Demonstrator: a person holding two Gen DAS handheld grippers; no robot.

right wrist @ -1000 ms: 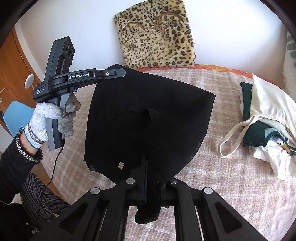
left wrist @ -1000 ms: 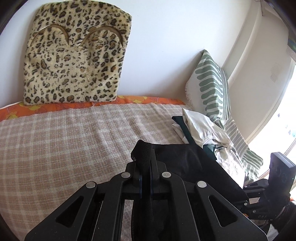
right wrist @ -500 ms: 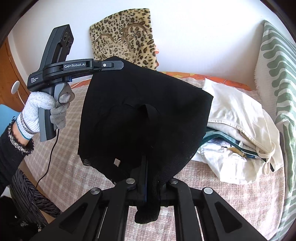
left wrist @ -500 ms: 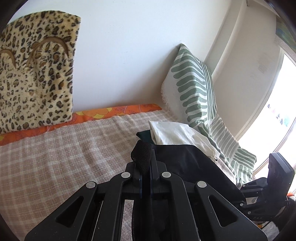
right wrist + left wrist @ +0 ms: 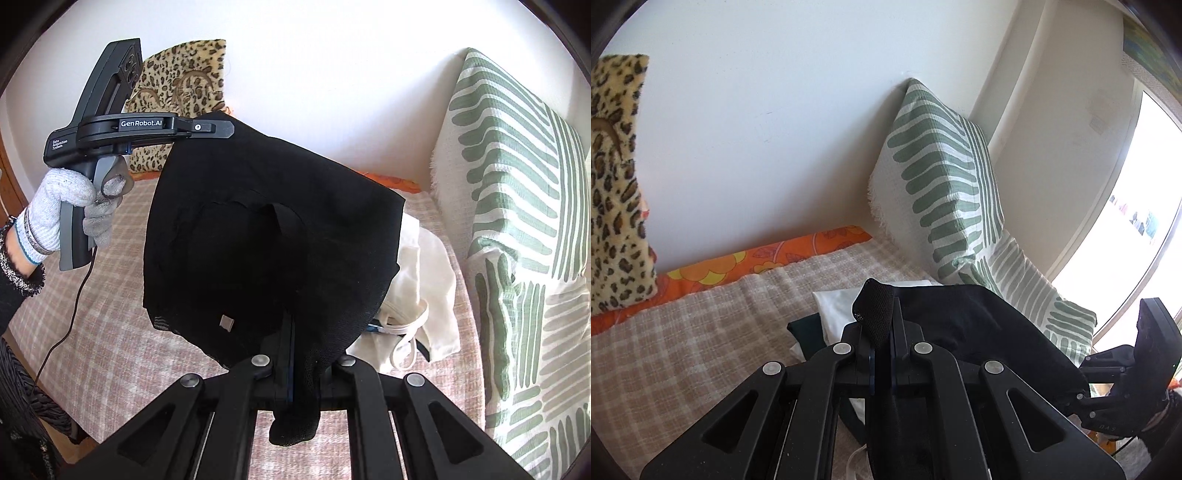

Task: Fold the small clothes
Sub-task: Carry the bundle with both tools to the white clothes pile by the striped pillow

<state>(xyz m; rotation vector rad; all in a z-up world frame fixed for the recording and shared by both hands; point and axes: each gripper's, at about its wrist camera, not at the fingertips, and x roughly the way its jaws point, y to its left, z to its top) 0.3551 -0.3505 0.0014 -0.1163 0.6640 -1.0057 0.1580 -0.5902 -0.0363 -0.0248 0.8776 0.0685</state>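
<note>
Black garment (image 5: 273, 229): held up off the bed, stretched between the two grippers, hanging over the pile of clothes; small grey tag on the face toward the right wrist camera.
Left gripper (image 5: 231, 129): jaws clenched on the garment's upper corner; a tuft of black mesh sticks up past the tips in its own view (image 5: 882, 321).
Right gripper (image 5: 295, 354): jaws clenched on the lower edge of the garment, a fold of cloth drooping below the tips.
Left hand (image 5: 70, 206): in a white knit glove, wrapped round the gripper's grey handle; black cable trails down from it.
Pile of clothes (image 5: 421, 277): cream and dark green pieces, loose, near the bed's right edge, partly hidden behind the garment.
Bed (image 5: 110, 332): pink-and-cream checked cover; orange flowered sheet showing along the wall edge.
Striped pillow (image 5: 517, 221): green and white, upright at the bed's right end.
Leopard cushion (image 5: 184, 74): propped against the wall at the far edge.
</note>
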